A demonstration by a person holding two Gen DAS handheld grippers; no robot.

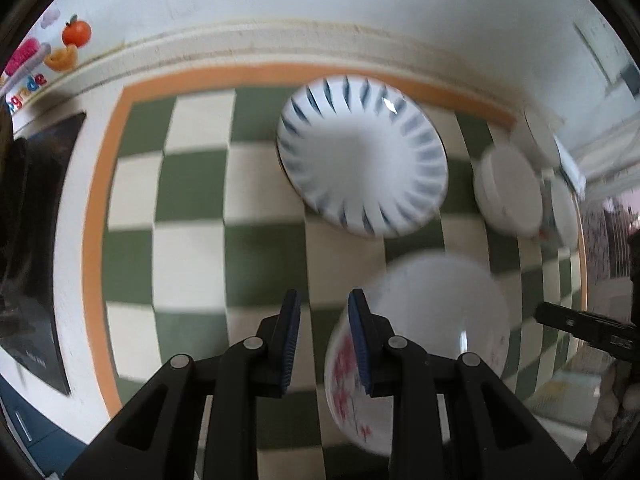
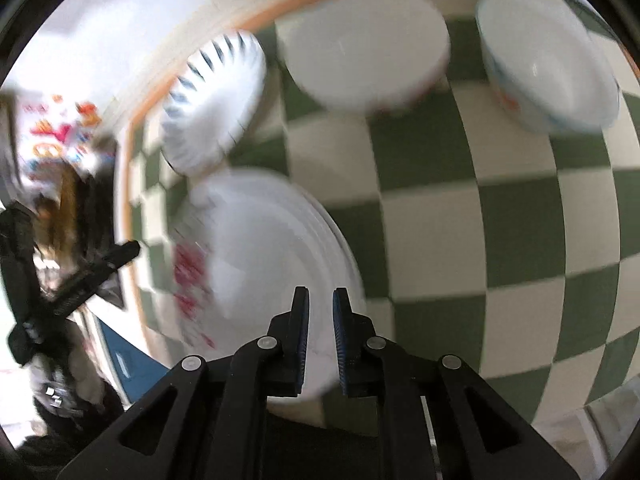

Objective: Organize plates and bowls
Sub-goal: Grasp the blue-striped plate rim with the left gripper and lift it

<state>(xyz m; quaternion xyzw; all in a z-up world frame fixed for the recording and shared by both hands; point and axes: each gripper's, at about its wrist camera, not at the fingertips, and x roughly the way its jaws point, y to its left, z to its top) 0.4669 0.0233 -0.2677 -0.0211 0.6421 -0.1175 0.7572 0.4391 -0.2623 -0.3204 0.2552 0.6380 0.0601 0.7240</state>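
In the left wrist view, my left gripper [image 1: 324, 300] is open and empty over the green-and-cream checked cloth [image 1: 192, 192]. A white plate with red flowers [image 1: 436, 328] lies just right of its right finger. A blue-striped plate [image 1: 360, 156] lies further ahead, and white bowls [image 1: 508, 192] stand at the right. In the right wrist view, my right gripper [image 2: 320, 298] is open with a narrow gap, above the near edge of the red-flowered plate [image 2: 260, 256]. The striped plate [image 2: 216, 108], a white bowl [image 2: 366, 48] and a patterned bowl [image 2: 548, 64] lie beyond. Both views are blurred.
An orange border [image 1: 94, 208] rims the cloth. A wall with fruit stickers [image 1: 76, 34] runs behind the table. A dark object [image 1: 36, 240] sits at the table's left. The other gripper's tip shows at the right in the left wrist view [image 1: 584, 328].
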